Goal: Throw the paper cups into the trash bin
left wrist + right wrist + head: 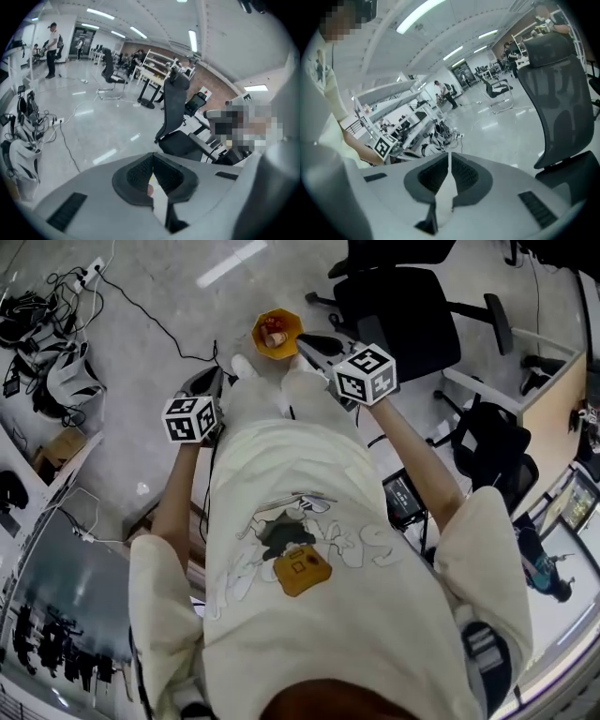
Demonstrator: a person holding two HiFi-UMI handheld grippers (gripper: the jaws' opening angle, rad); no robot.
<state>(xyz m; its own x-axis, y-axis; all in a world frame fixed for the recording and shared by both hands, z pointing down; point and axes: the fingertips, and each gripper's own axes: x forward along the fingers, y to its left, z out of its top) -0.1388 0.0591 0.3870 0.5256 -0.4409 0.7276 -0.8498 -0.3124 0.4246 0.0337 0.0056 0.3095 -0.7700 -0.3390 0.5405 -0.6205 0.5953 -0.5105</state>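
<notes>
As left claw (151, 174) and right claw (449, 172) each carry a pinched paper cup (444, 199), next probably comes release over the orange trash bin (277, 332).

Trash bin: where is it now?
Head view, top centre: the orange trash bin stands on the floor ahead of the person, just left of the right claw and black office chair.

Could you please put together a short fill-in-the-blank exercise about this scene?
1. The trash bin on the floor is ___ in colour.
2. The right gripper has its jaws ___.
3. In the head view, the office chair to the right of the bin is ___.

Missing words: orange; shut; black.
</notes>
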